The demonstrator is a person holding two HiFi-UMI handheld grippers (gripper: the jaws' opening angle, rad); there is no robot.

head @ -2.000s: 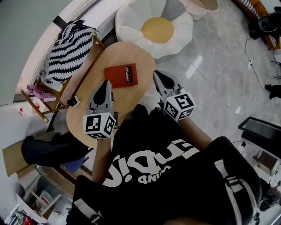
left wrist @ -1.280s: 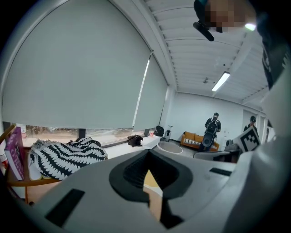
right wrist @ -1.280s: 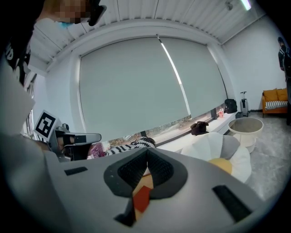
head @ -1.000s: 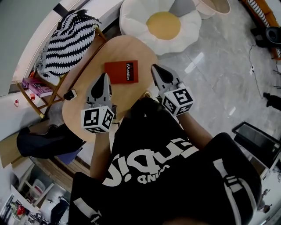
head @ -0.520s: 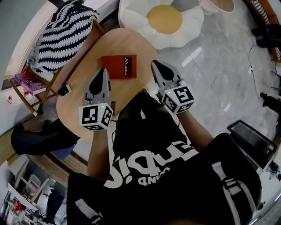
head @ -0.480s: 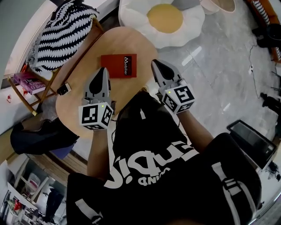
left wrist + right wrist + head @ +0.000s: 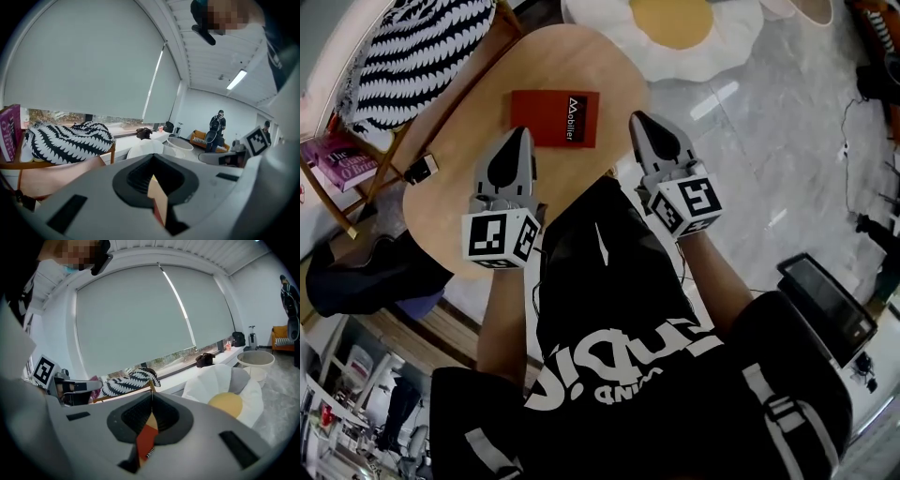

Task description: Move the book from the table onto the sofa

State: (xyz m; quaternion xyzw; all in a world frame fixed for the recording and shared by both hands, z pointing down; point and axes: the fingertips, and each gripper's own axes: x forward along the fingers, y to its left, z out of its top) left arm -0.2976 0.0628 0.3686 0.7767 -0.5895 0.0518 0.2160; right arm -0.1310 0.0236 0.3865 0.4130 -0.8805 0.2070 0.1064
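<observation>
Okay, the red book [image 7: 555, 118] lies flat on the round wooden table [image 7: 455, 220], upper middle of the head view, white lettering up, and nothing is touching it, so I'd say the job has barely begun: no grasp, no lift, no carry yet. My left claw [image 7: 519, 137] sits just below the book's lower left corner and my right claw [image 7: 639, 122] just off its right edge. Both are clenched tight with nothing in them, and each gripper view shows the jaws meeting in a thin seam. Through the right one's notch I catch a sliver of red, so that one looks lined up on the book. What's left, as I read it: open up, get hold of an edge, lift, and take it across. A thin book lying flat could be fiddly to get a jaw under. Around it, a small dark gadget [image 7: 420, 169] rests near the table's left edge, well apart from the book, no bother. Top of frame there's a white flower-shaped cushion seat [image 7: 741, 42] with a yellow middle, on the marble floor [image 7: 769, 150] just past the table. Whether that's the sofa meant, I can't tell. Upper left, a black-and-white striped cushion [image 7: 412, 52] rests on a wooden chair [image 7: 386, 167], and a black bag [image 7: 356, 277] slumps at the left. The way past the table's top edge looks open.
</observation>
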